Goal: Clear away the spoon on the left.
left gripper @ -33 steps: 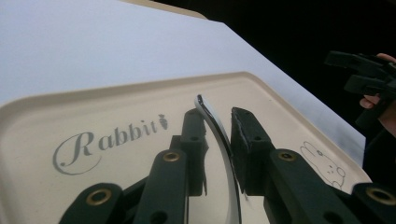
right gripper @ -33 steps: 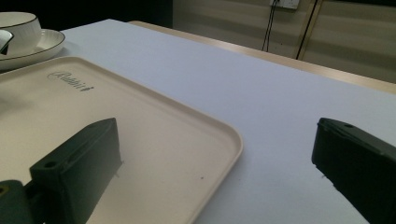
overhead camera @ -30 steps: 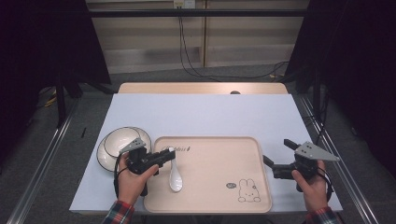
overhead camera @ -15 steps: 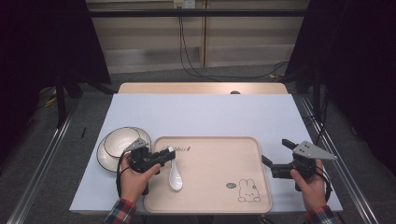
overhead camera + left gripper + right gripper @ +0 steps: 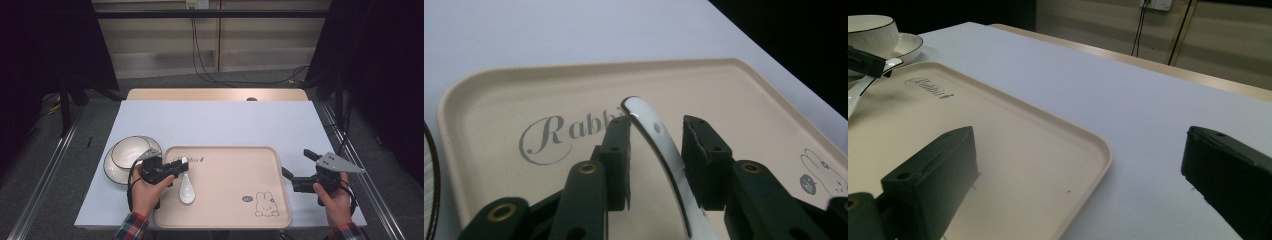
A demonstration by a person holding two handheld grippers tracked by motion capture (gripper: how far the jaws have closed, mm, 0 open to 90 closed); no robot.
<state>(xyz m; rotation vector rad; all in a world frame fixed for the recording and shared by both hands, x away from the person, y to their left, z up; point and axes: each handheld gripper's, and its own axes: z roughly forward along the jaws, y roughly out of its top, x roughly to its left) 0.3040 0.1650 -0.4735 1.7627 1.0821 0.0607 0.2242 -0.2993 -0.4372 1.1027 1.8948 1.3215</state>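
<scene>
One tray [image 5: 225, 200], one spoon [image 5: 187, 190], one bowl [image 5: 128, 152] — left gripper [image 5: 656, 155] jaws straddle spoon handle, not pinching; right gripper [image 5: 296, 167] jaws spread.

The beige tray [image 5: 484, 115] is showing grey script reading "Rabbi…" near one corner, the last letters hiding behind the tongs [image 5: 656, 160]. In the right gripper view the same word is appearing too small to make out.
</scene>
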